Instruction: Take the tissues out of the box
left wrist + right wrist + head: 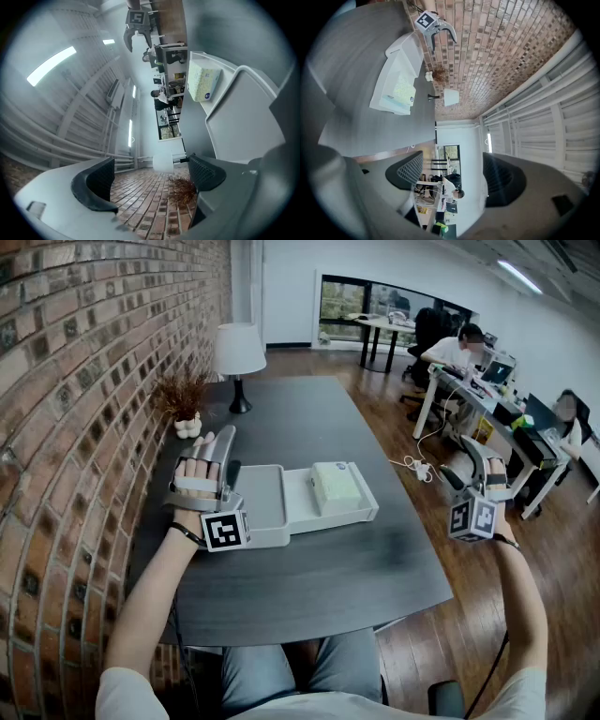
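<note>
Two grippers, both released. Left gripper (228, 457) sits over the table's left side, just beside the open lid (258, 495) of the white box (328, 518), jaws apart with nothing between them in its own view. Right gripper (464, 465) hangs off the table's right edge, well apart from the box, jaws also apart and empty. Tissues (335, 486), a pale pack, lie inside the box's right half, right of the left gripper and left of the right one, touched by neither. Box rests mid dark grey table (319, 587). Far end of table: white-shaded lamp (239, 351) and a dried plant (183, 395) by the brick wall (75, 381) on the left. Wooden floor (441, 615) on the right with a white cable (412, 465); people (459, 350) sit far right
</note>
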`<state>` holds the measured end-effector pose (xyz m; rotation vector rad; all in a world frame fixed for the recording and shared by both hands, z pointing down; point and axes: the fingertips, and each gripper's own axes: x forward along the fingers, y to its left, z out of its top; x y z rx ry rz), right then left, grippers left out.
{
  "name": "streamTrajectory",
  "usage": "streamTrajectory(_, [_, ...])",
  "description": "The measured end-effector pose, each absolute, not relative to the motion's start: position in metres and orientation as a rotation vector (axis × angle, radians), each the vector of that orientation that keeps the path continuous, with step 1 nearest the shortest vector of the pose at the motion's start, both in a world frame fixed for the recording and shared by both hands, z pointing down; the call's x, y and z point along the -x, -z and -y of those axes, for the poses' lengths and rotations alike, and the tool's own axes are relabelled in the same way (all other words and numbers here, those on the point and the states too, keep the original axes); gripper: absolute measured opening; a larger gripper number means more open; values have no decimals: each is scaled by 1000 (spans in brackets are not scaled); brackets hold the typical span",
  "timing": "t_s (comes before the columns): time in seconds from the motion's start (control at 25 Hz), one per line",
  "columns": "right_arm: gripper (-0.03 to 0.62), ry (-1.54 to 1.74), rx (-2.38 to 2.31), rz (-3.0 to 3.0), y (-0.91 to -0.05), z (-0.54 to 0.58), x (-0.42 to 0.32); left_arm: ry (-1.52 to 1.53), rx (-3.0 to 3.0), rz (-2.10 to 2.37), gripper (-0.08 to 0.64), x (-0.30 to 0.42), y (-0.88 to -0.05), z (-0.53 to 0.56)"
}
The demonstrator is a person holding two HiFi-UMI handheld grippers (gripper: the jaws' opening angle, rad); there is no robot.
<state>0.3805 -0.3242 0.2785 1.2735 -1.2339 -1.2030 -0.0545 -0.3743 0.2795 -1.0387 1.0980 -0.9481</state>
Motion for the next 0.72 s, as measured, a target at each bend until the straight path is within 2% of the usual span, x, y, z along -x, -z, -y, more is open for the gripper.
streamTrajectory(0.48, [397,1005,-1327,1502,-238,325,-399,925,1157,-1107,488,60,-282,381])
streamTrajectory(0.72, [397,894,-1311,1666,-230,349,-377,923,1171,-1109,488,62,-283,383])
